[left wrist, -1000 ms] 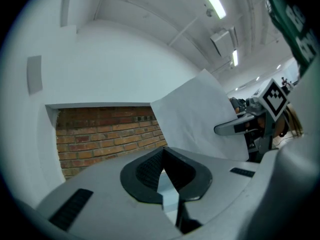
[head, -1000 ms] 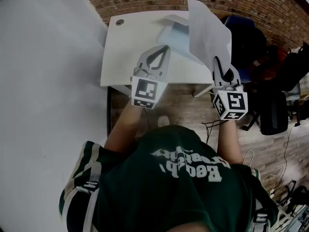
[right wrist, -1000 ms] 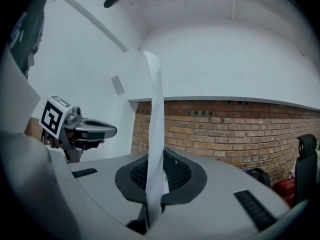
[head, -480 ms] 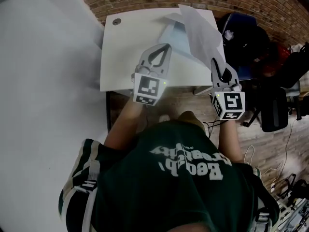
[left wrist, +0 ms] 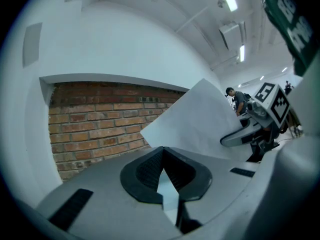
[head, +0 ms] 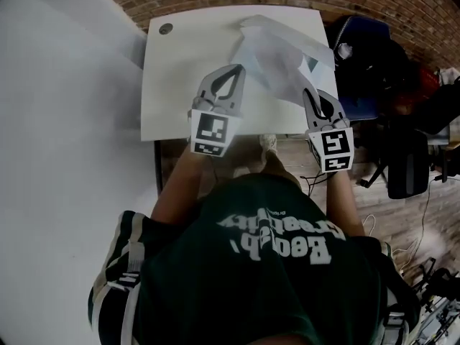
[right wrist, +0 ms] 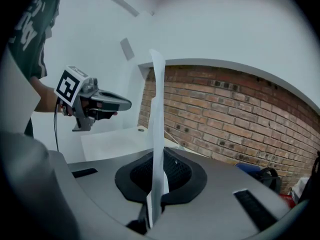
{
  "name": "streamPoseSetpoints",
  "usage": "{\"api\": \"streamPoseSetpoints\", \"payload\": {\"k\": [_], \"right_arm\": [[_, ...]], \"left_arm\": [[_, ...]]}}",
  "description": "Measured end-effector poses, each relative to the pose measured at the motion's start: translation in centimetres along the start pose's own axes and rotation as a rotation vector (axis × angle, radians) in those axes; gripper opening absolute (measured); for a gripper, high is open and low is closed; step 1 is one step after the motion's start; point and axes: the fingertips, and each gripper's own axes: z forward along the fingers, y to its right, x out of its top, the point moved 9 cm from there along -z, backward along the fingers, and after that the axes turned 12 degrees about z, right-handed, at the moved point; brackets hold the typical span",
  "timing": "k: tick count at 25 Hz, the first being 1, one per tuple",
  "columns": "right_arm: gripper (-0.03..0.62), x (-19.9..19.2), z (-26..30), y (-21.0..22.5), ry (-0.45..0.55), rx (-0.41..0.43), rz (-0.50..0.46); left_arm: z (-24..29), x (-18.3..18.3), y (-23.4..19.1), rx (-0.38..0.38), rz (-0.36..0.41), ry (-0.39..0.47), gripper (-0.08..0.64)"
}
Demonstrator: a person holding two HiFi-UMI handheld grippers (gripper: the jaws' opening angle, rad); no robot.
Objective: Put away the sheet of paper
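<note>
The right gripper (head: 307, 92) is clamped tight on the sheet of paper (head: 280, 56), pinching it by its near edge. The sheet sticks up and away from the claw, over the far right corner of the desk (head: 180, 85). I cannot tell if its far end touches the desk. The left gripper (head: 238, 68) has its jaws closed together with nothing in them. It hangs over the middle of the desk, just beside the sheet. A pale blue thing (head: 243, 50) lies by the far edge, partly under the sheet; I cannot tell what it is.

Paper like this looks very light and thin. It is floppy, so it will bend and flap, and it may crease or rip if pulled hard. I think the edge is the right place to pinch it. A second pinch on the other side would likely keep it flat.
</note>
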Motion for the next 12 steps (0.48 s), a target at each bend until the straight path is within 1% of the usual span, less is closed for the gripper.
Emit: {"api": "streamPoseSetpoints", "payload": {"k": [4, 8, 12], "right_arm": [[-0.005, -0.9, 3.2, 3.0, -0.083, 0.008, -0.07], [-0.005, -1.8, 6.6, 5.8, -0.176, 0.001, -0.189], [-0.005, -2.3, 9.6, 7.9, -0.218, 0.007, -0.305]], "left_arm": [[3.2, -0.5, -0.1, 0.004, -0.001, -0.037, 0.002], [6.4, -1.2, -0.2, 0.012, -0.012, -0.072, 0.002], [9.0, -2.2, -0.6, 0.02, -0.035, -0.095, 0.002]]}}
